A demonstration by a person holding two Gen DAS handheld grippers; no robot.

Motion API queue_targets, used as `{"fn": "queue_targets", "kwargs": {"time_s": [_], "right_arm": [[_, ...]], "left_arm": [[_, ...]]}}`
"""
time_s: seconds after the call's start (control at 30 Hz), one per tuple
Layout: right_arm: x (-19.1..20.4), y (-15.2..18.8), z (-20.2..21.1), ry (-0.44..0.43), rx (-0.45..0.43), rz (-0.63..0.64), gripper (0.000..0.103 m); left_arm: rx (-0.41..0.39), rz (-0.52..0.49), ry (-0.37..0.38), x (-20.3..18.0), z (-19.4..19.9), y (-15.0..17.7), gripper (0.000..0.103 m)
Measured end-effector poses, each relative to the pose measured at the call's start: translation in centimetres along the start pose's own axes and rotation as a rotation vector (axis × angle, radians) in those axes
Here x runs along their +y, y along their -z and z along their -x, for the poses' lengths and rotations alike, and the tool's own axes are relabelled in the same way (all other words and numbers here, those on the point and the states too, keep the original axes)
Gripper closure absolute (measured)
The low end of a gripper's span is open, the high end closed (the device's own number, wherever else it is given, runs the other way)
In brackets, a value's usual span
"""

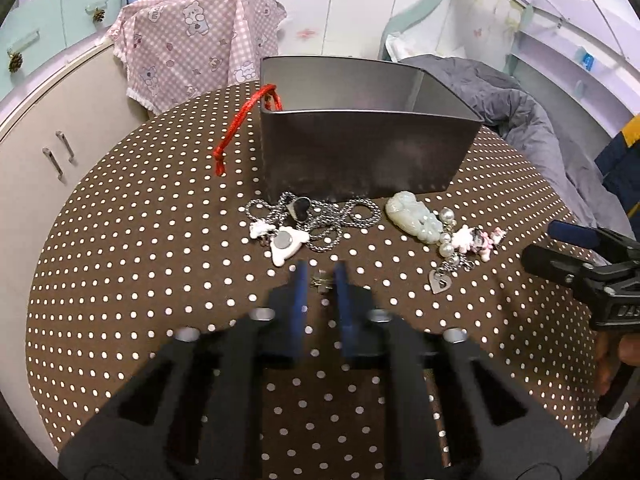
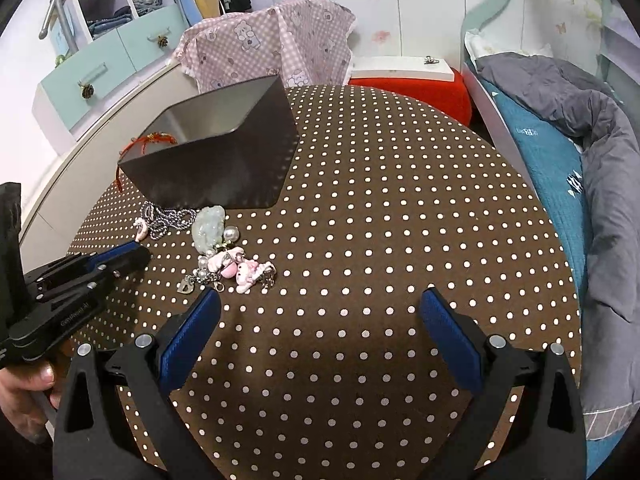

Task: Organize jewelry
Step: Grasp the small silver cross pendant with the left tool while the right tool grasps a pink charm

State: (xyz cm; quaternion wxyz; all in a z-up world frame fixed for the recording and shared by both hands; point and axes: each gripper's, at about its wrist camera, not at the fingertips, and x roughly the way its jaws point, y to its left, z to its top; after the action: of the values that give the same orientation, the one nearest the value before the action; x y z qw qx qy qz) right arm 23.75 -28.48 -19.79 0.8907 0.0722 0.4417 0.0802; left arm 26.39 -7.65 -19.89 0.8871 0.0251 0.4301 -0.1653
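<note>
Now: Left Gripper Pinches a Small Metal Piece on the Dotted Table

Down on the brown polka-dot tablecloth [image 1: 120, 280], the left gripper [image 1: 321, 276] has its blue pads drawn narrow, and a small metal jewelry piece [image 1: 322, 280] sits pinched between the tips; what kind of piece it is cannot be made out. Just beyond it lie a white charm with a round metal disc [image 1: 285, 245] and a tangled silver chain [image 1: 344, 220] carrying a black heart pendant [image 1: 301, 207]. To their right rest a pale green jade carving [image 1: 414, 218], a pearl-and-pink charm cluster [image 1: 468, 240] and a silver heart tag [image 1: 440, 282]. Behind all of this stands an open grey metal box [image 1: 360, 152], with a red cord [image 1: 244, 120] draped over its left corner and trailing onto the cloth.

The right gripper [image 2: 320, 320] hovers over bare cloth near the charm cluster, its jaws spread wide with nothing between them. A hand [image 2: 24, 384] grips the left tool's handle at the picture's edge.
</note>
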Motion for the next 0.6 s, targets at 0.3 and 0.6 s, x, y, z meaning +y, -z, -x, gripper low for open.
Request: {"fn": "queue_targets", "kwargs": {"time_s": [0.3,0.6], "right_arm": [[2.1,-0.1,-1.0,0.005,-0.013,0.133,0.014],[3.7,-0.4,-2.2,0.026,0.001,0.248,0.052]], "left_arm": [[-0.016,-0.008,0.009,0.1,1.0,0.7,0.093],[-0.026,0.022,0.002,1.8,1.5,0.9,0.093]]}}
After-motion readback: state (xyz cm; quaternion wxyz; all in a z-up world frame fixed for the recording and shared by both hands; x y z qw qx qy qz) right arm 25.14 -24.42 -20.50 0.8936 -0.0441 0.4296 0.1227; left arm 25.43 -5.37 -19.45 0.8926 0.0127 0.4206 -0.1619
